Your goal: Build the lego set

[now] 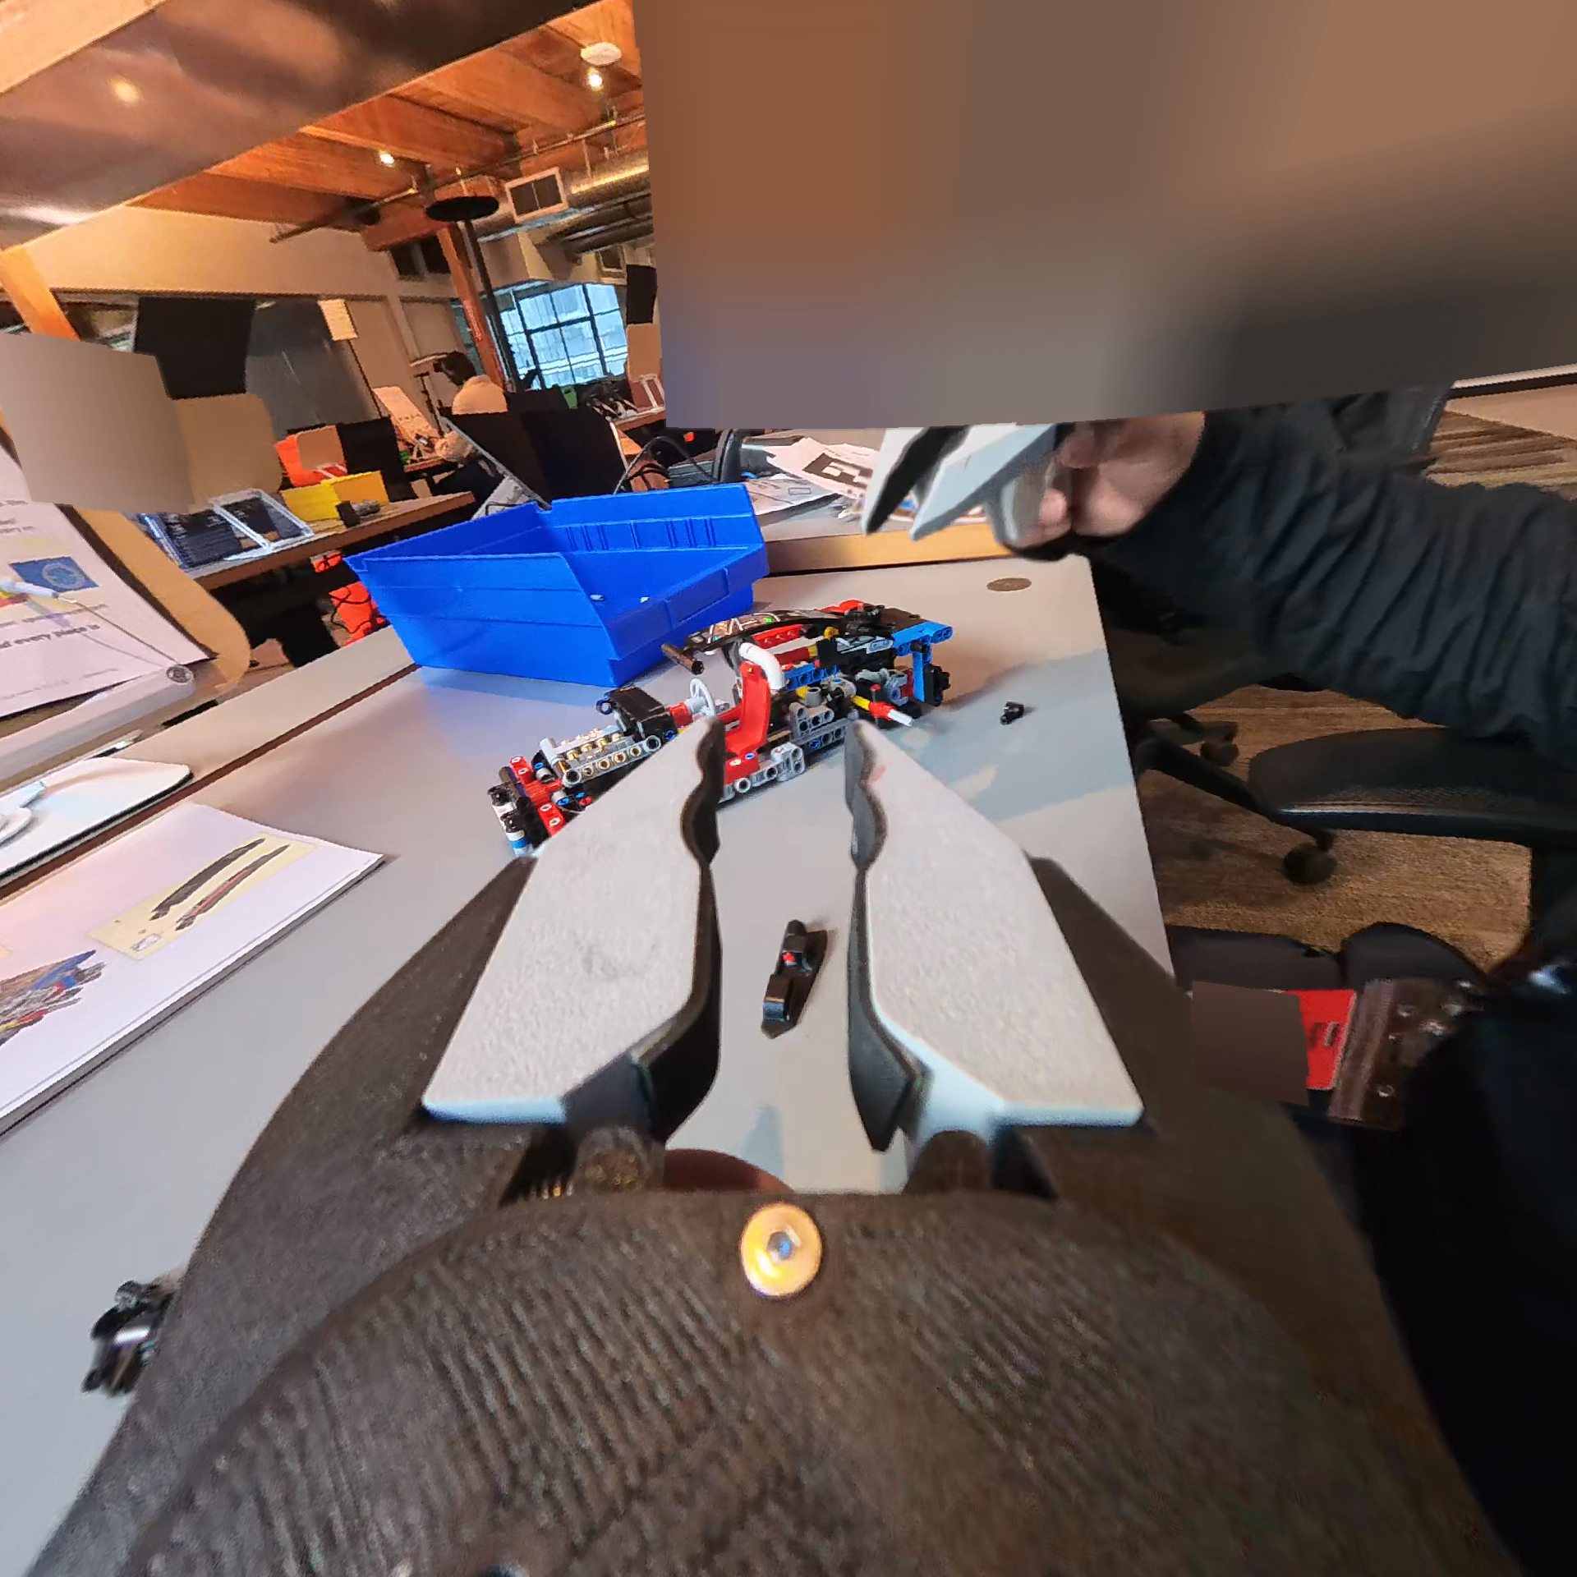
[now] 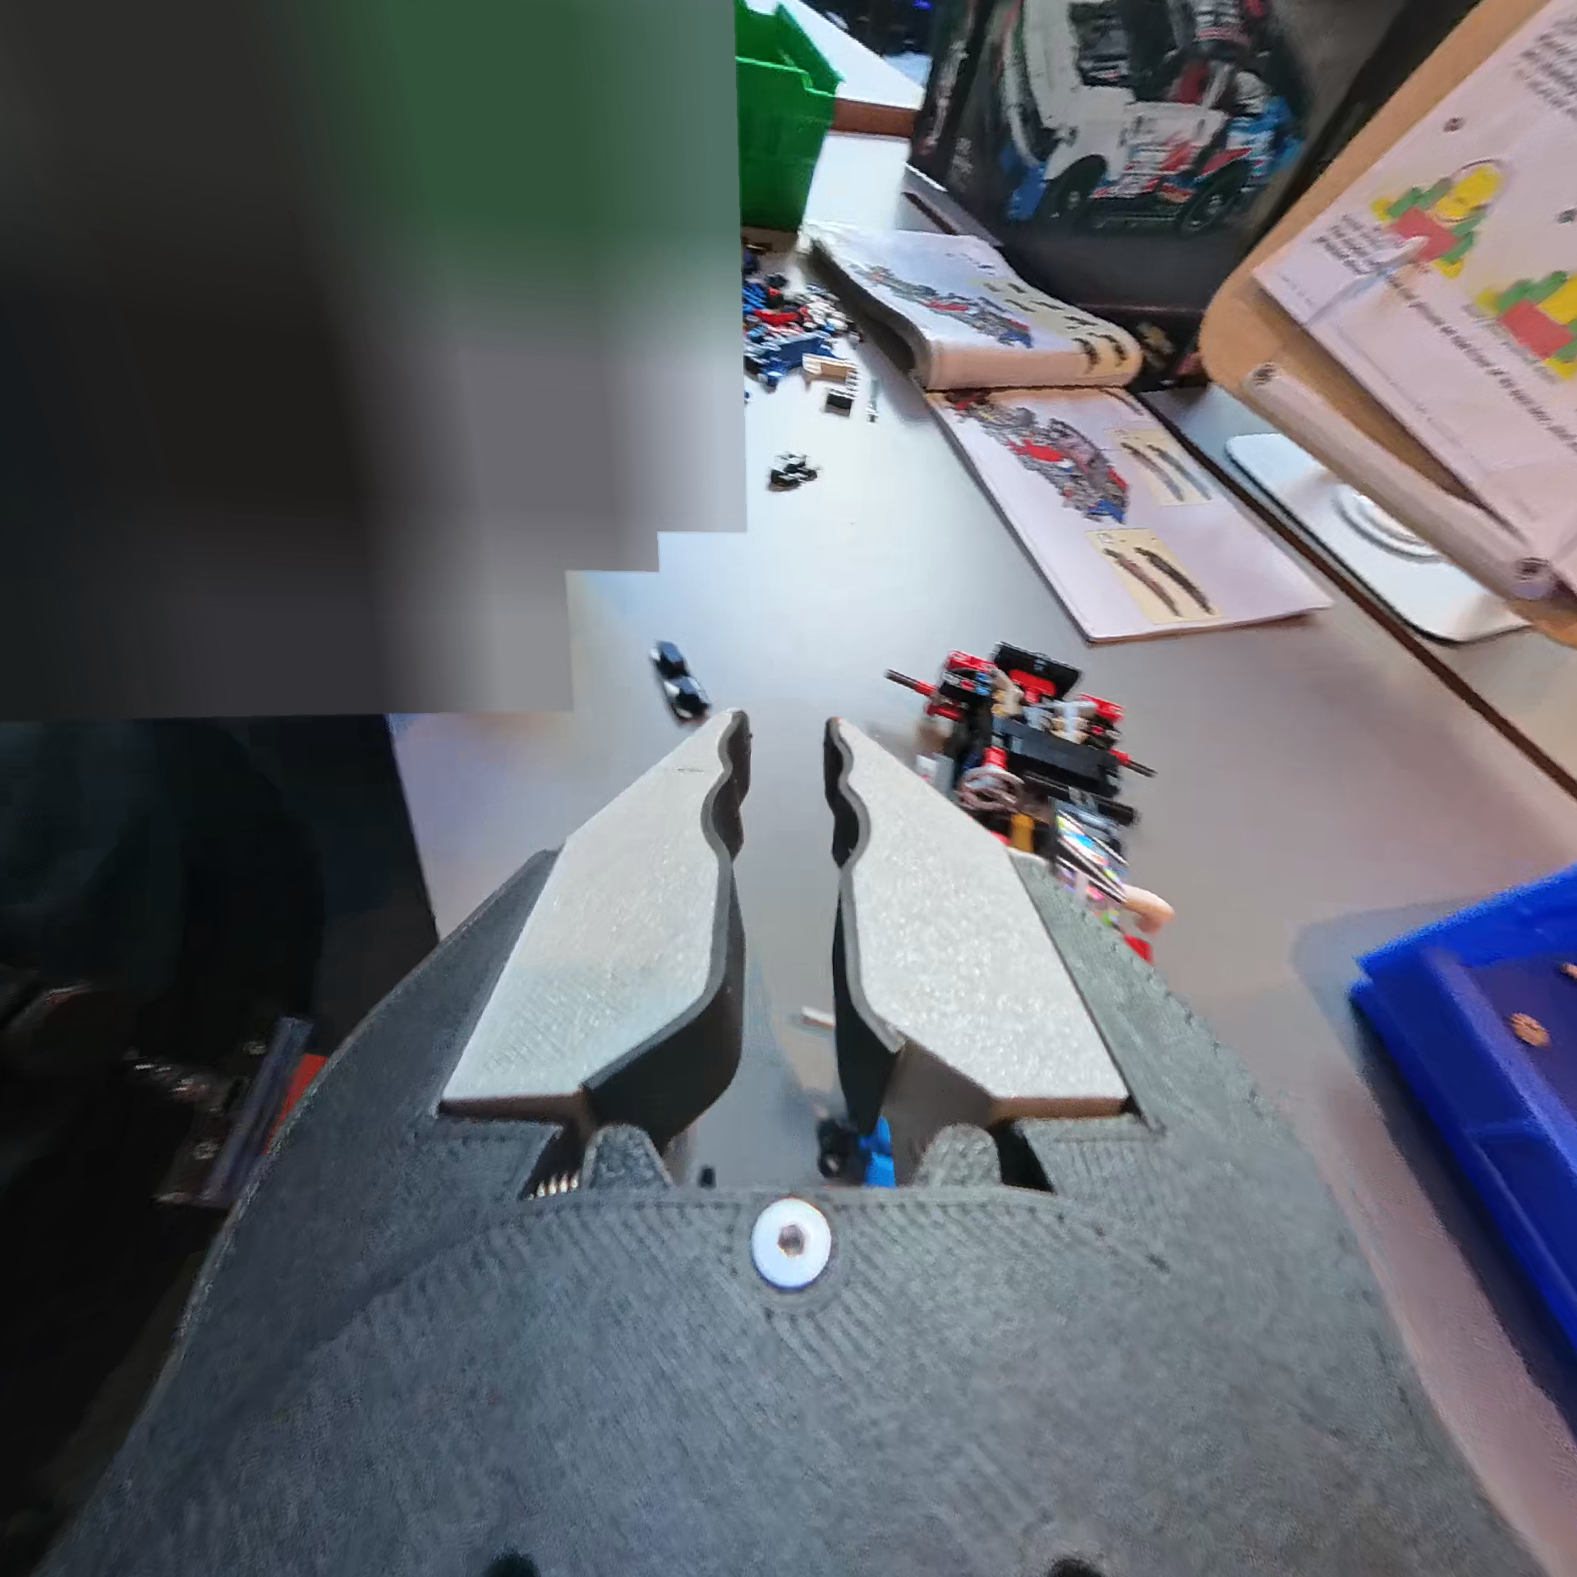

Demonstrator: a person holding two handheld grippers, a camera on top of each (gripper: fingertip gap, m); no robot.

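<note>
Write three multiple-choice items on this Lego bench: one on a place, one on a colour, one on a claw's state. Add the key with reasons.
1. Where does the small black piece lie?
A. in the bin
B. on the table between the left claw's fingers
C. on the booklet

2. What colour is the bin behind the Lego model?
A. blue
B. yellow
C. white

3. How is the right claw?
A. shut on a beam
B. open, empty
C. holding the booklet

Key: B, table shows around it inside the left claw; A, its walls are blue; B, a clear gap between the fingers.
</note>
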